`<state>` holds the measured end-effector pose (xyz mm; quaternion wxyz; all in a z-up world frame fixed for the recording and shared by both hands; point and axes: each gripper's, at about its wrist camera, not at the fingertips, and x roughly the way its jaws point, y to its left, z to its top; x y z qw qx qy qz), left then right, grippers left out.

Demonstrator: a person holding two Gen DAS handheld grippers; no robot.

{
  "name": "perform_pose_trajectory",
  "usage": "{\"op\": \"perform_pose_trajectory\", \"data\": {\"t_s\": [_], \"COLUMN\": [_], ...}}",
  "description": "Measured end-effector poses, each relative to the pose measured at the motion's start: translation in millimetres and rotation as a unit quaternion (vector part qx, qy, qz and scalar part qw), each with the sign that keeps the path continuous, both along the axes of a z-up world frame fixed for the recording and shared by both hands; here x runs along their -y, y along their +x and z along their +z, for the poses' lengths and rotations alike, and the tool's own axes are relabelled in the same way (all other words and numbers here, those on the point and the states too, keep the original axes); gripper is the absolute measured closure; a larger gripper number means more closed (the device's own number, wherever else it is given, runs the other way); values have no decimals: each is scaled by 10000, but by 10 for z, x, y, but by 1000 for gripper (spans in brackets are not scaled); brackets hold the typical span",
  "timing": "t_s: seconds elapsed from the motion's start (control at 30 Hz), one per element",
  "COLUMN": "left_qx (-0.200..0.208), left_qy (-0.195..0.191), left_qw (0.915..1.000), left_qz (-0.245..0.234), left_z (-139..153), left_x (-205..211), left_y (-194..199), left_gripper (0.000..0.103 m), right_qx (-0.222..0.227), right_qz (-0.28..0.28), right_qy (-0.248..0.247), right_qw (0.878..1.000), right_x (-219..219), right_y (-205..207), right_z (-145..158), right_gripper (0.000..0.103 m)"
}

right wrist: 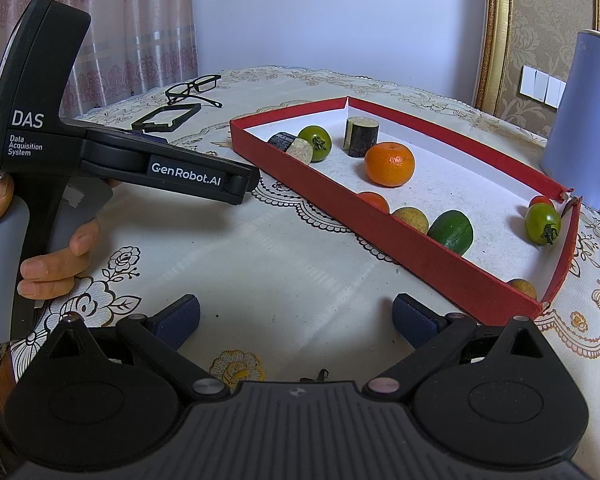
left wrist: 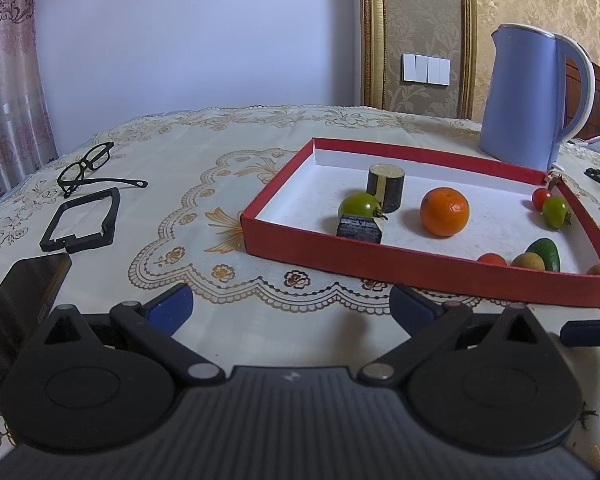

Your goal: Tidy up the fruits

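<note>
Nearest the lenses, both tools gape wide and carry nothing: the left gripper and right gripper hover over the tablecloth, short of the red tray at one o'clock. Every fruit in view lies inside that tray: a cucumber piece by the near wall, an orange mid-tray, green tomatoes farther back. Whether sorting is ahead or finished, I cannot judge; any next grasp would need clearing the tray wall. Glasses lie beyond at ten o'clock.
</note>
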<state>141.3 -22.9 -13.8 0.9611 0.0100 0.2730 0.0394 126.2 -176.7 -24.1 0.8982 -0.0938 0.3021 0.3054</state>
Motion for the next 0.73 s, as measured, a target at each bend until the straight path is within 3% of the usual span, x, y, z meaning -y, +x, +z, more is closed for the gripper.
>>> {"op": "perform_pose_trajectory", "data": {"t_s": [0.73], "left_qx": [94], "left_qy": [144], "left_qw": [9999], "left_qz": [-15], "left_z": [4], "left_x": [35], "left_y": [-22], "left_gripper": [0], "right_qx": [-3], "right_qz": [-2], "right_qy": [-1], "right_qw": [10000], "right_x": [-4], "right_y": [2], "right_z": [1], "right_gripper": [0]}}
